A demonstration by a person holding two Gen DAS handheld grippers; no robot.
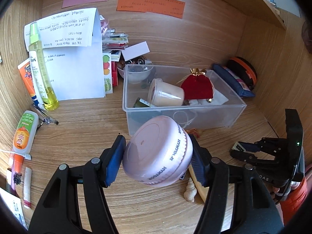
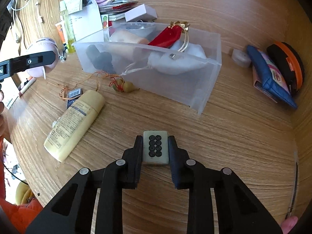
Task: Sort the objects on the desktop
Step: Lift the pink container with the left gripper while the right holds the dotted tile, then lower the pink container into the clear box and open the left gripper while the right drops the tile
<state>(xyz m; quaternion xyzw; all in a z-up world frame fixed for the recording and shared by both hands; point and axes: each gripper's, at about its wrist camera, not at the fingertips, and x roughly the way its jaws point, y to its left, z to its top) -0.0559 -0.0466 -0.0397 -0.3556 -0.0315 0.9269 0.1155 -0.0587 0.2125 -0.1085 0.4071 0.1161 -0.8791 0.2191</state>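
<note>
A round pink jar (image 1: 156, 152) hangs tilted above the wooden desk, just in front of the clear plastic box (image 1: 183, 108). My left gripper (image 1: 158, 156) is shut on the jar, one blue pad on each side; in the right wrist view the jar (image 2: 45, 44) shows at the far left. A pale mahjong tile (image 2: 155, 147) with black circles lies low over the desk. My right gripper (image 2: 155, 144) is shut on it, both fingers against its long sides. The box (image 2: 175, 89) holds a red pouch (image 2: 167, 37), a cream jar and white wadding.
A cream bottle (image 2: 76, 120) lies left of the tile, near a gourd charm (image 2: 124, 85) on orange string. A seashell (image 1: 190, 190) sits under the jar. A yellow spray bottle (image 1: 42, 68), tubes and papers crowd the left. A blue pouch (image 2: 271, 78) leans at the right wall.
</note>
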